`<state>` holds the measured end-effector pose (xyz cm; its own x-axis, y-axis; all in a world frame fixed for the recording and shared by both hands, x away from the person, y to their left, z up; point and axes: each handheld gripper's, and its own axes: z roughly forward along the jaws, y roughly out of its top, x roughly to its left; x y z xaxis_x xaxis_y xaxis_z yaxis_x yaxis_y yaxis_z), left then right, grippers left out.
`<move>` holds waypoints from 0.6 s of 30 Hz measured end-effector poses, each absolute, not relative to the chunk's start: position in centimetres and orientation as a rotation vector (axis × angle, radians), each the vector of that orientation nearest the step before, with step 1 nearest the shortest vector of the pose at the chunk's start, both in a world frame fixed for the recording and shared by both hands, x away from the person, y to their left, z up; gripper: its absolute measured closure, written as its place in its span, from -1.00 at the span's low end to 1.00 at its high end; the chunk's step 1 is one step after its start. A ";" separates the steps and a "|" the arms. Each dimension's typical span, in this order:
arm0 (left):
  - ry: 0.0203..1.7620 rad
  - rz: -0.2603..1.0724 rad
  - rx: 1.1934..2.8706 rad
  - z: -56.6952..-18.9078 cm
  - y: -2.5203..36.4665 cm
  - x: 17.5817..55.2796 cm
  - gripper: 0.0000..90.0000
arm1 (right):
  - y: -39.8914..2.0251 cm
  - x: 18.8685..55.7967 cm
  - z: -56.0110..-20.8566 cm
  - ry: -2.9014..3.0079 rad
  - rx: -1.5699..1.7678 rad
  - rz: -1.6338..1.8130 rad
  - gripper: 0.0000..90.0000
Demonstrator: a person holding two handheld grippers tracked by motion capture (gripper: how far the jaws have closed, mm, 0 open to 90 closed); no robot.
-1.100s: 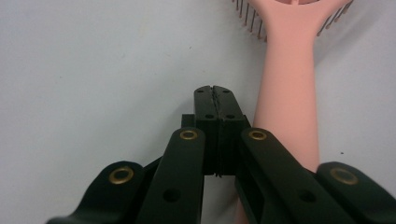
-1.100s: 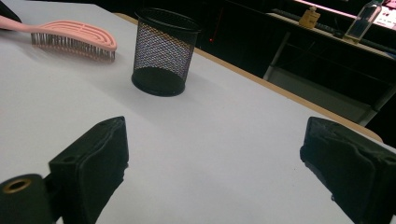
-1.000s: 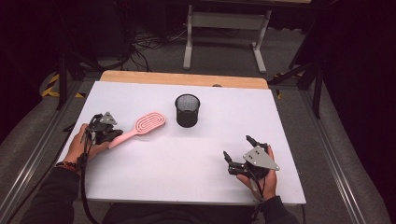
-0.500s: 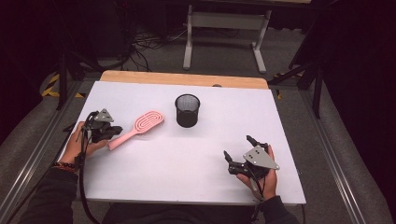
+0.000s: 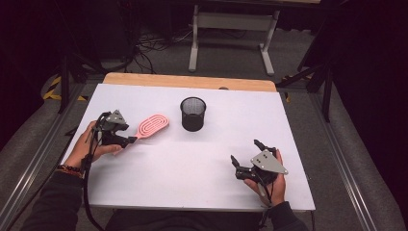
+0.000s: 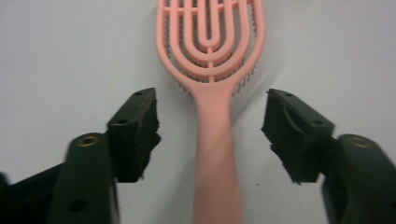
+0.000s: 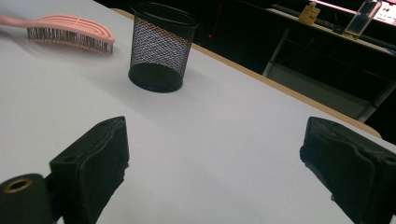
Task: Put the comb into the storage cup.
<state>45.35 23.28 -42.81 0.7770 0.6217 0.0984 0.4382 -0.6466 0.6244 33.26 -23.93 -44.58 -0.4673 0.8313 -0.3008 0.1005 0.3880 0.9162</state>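
Brush (image 6: 211, 70) handle between left gripper (image 6: 210, 130) jaws, untouched, just opening; right gripper (image 7: 224, 172) jaws wide.

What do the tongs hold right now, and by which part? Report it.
Nothing is held. The left tongs have just been opening; the pink hairbrush handle lies between the jaws, untouched by either pad. The right tongs stand open over bare table.

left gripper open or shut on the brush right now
Open. The left gripper has just been opening; its pads stand clear on both sides of the pink brush handle, which lies on the table.
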 end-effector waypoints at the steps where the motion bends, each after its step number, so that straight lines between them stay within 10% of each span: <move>1: 0.787 0.409 2.376 -42.8 23.3 45.3 -0.34 | -23.9 33.3 -44.6 1.838 0.808 1.139 -0.82; 11: 0.826 0.309 2.528 -43.8 21.6 47.1 -0.67 | -23.6 33.4 -44.8 1.868 0.800 1.126 -0.83; 18: 0.897 0.205 2.581 -44.6 21.0 48.6 -0.43 | -23.6 33.4 -44.9 1.869 0.803 1.123 -0.82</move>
<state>48.61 21.00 -44.64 0.7836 0.6212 0.0071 0.5628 -0.7147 0.4153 33.42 -23.59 -44.89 -0.4826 0.8207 -0.3058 0.1154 0.4057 0.9067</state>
